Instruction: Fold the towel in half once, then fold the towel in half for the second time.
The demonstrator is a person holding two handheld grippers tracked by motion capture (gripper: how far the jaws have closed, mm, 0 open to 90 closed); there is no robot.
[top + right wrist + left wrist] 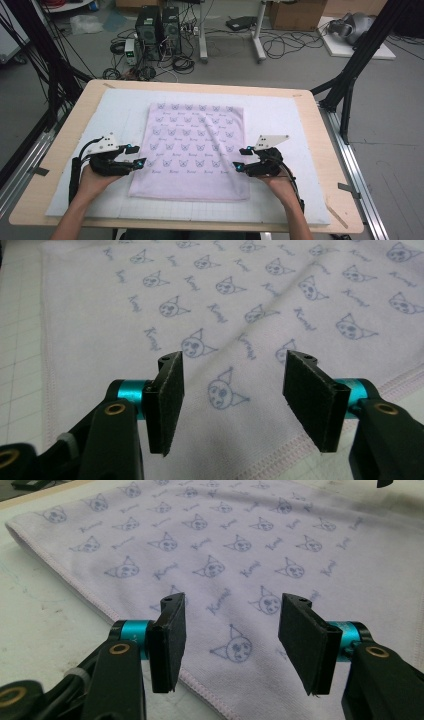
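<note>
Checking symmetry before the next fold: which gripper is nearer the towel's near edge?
Left, slightly. The left gripper hangs open at the towel's left edge; the right gripper at its right edge.

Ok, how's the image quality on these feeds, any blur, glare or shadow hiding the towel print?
High view: even light, soft overall, the towel print small but readable, no glare. Left gripper view: the near print is sharp between the jaw pads; the far edge goes hazy. Right gripper view: crisp near the hem, only faint shadow under the pads.
</note>
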